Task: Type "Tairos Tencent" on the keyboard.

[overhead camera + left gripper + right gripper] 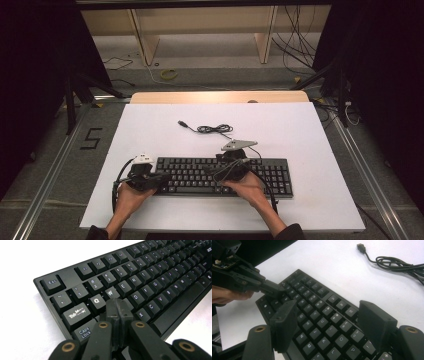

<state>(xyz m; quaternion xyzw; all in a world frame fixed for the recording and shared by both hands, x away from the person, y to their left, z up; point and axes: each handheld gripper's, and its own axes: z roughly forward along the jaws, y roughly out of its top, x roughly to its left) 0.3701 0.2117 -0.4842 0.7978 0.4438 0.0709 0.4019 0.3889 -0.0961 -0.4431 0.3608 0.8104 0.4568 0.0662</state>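
My left gripper (117,307) was pressed shut over the keyboard (150,277); my right gripper (327,325) hung open above its keys.

Bright tabletop, dark surroundings
Even overhead light washes the white table (300,150) almost to glare; soft short shadows under the keyboard (270,175); near gripper jaws slightly blurred

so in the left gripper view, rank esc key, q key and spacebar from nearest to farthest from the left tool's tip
1. Q key: just left of the shut left tool tip.
2. Spacebar: off to the right, along the keyboard's near edge.
3. Esc key: at the far left corner.
Spacebar and Esc are close to call.
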